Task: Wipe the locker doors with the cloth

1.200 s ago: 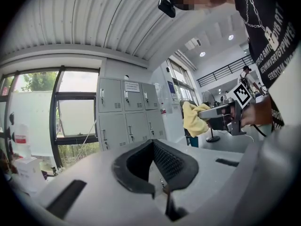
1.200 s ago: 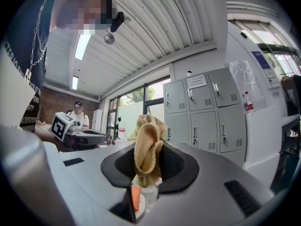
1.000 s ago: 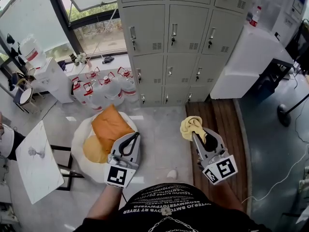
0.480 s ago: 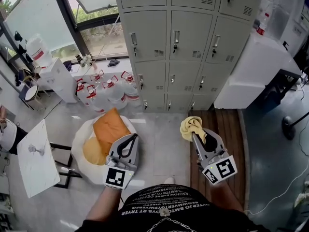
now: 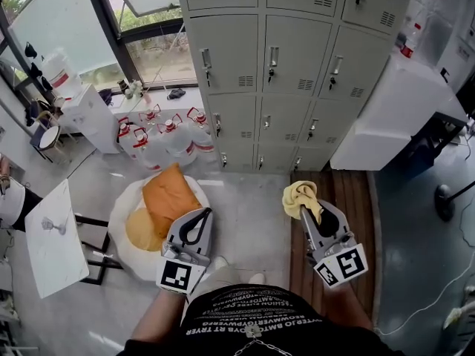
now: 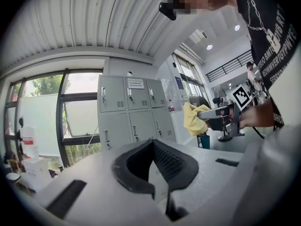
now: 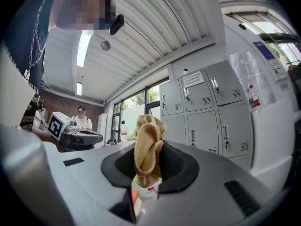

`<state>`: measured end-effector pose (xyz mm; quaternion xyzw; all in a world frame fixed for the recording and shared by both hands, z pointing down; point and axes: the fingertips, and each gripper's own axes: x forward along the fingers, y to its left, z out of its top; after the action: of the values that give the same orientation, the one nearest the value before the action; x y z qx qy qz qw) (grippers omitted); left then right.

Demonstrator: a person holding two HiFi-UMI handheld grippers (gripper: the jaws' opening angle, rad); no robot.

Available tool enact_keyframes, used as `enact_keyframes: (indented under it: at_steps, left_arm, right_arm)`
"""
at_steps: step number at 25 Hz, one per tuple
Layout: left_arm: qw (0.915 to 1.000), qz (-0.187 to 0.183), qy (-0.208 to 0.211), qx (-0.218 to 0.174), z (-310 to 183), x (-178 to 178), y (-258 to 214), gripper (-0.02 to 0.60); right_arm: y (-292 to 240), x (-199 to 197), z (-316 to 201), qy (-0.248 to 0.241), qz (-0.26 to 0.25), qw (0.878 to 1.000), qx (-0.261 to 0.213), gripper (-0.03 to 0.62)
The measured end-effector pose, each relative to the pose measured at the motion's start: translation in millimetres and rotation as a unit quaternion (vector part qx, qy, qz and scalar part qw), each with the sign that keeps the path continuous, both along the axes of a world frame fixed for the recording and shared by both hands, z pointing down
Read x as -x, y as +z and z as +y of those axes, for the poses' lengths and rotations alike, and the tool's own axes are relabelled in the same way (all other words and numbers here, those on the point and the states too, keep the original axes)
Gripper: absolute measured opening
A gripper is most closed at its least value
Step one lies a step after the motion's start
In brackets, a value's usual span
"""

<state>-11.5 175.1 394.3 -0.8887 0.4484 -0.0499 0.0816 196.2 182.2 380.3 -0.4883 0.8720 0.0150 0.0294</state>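
Right gripper (image 5: pixel 303 208) squeezes the yellow cloth (image 5: pixel 298 196) tight and holds it up, not touching the lockers (image 5: pixel 297 50) in front. Left gripper (image 5: pixel 208 212) is closed on nothing, near an orange cushion (image 5: pixel 169 195).

A pale yellow terry cloth (image 5: pixel 300 196) shows against light grey metal locker doors (image 5: pixel 297 43), near an orange square cushion (image 5: pixel 169 196), clear red-capped water jugs (image 5: pixel 167 143) and brown striped wooden floorboards (image 5: pixel 354 199).
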Motion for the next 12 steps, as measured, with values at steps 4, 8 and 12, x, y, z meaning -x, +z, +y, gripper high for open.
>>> enact_keyframes:
  at_steps: [4, 8, 12]
  left_arm:
    - [0.9998, -0.002, -0.012, 0.014, -5.0, 11.2, 9.2, 0.005]
    - [0.9998, -0.011, -0.012, 0.007, -20.0, 17.5, 12.6, 0.005]
    - [0.9998, -0.015, 0.006, -0.007, -40.0, 15.0, 10.3, 0.004]
  right_arm:
    - [2.2, 4.3, -2.3, 0.004, 0.000, 1.000, 0.007, 0.080]
    - [2.4, 11.5, -10.0, 0.007, 0.004, 1.000, 0.003, 0.080]
    - [3.2, 17.5, -25.6, 0.017, 0.008, 1.000, 0.000, 0.080]
